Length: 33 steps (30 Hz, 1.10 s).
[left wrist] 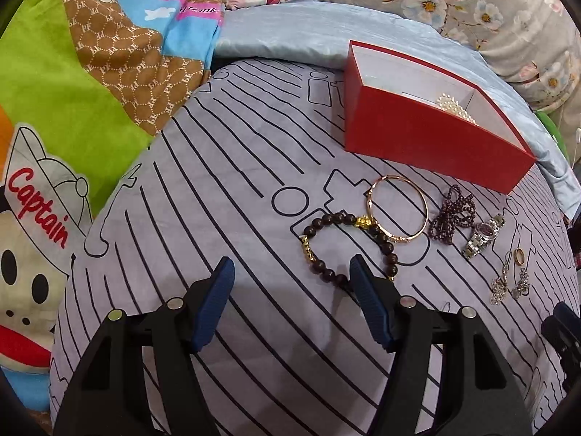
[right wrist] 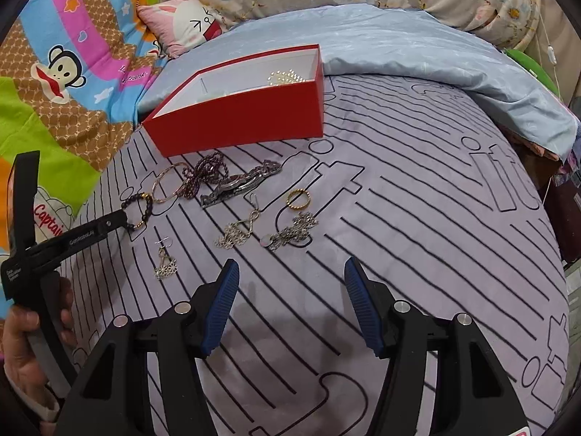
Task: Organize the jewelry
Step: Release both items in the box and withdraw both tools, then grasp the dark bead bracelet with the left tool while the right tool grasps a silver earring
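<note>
A red box (left wrist: pixel 428 138) with a white inside holds a pearl piece (left wrist: pixel 452 103) on the striped bed cover; it also shows in the right wrist view (right wrist: pixel 239 123). In front of it lie a dark bead bracelet (left wrist: pixel 326 225), a gold bangle (left wrist: pixel 399 207), a purple bead string (left wrist: pixel 454 214), a silver watch (left wrist: pixel 484 236), a gold ring (right wrist: pixel 298 200) and silver earrings (right wrist: pixel 236 234). My left gripper (left wrist: pixel 292 278) is open, its right finger touching the bead bracelet's near edge. My right gripper (right wrist: pixel 292 278) is open and empty, just short of a silver chain (right wrist: pixel 294 232).
A cartoon-print quilt (left wrist: pixel 72 91) lies to the left, a light blue sheet (right wrist: pixel 417 47) and floral pillows (left wrist: pixel 490 3) behind the box. One more earring (right wrist: pixel 165 263) lies near the left gripper's body (right wrist: pixel 72 239).
</note>
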Motion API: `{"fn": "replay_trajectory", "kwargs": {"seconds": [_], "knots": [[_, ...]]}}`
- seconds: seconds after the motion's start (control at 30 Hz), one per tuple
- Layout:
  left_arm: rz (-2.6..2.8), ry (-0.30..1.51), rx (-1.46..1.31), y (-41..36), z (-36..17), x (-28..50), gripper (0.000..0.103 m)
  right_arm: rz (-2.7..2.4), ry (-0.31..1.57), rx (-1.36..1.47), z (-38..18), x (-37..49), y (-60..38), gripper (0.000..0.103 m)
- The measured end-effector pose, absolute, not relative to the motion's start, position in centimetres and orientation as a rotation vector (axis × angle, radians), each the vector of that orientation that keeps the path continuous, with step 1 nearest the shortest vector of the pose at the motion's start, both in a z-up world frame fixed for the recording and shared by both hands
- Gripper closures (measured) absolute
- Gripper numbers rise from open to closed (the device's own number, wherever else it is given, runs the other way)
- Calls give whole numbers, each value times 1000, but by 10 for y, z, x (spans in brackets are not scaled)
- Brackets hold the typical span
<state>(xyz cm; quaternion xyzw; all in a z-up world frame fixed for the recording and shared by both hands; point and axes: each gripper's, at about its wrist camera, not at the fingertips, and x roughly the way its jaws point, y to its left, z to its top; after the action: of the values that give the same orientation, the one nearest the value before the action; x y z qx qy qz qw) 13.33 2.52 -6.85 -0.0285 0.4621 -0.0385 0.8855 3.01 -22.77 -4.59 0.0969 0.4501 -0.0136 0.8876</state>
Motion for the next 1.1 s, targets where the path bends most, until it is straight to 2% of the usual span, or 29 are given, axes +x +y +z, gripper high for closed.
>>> {"fn": "replay_trajectory", "kwargs": {"seconds": [0.17,0.33,0.4,0.43,0.57,0.9,1.0,1.1], "knots": [[-79,959,-56,21,-71,139,44,-25,934,200,-47,32,-225,44],[-79,946,-33,14,-73,139,60,-27,933,200,-46,33,-225,44],[-85,941,-30,13,-73,139,73,-30,933,202,-47,34,-226,44],[-94,939,-29,12,-73,139,75,-32,933,204,-47,34,-227,44],[-109,937,-32,10,-73,138,95,-33,935,206,-49,37,-228,44],[-231,949,-83,2,-62,124,96,-33,936,210,-53,46,-235,44],[-257,943,-82,-2,-56,118,96,-30,936,212,-53,53,-237,46],[-274,937,-84,-5,-51,113,96,-32,942,214,-56,58,-237,53]]}}
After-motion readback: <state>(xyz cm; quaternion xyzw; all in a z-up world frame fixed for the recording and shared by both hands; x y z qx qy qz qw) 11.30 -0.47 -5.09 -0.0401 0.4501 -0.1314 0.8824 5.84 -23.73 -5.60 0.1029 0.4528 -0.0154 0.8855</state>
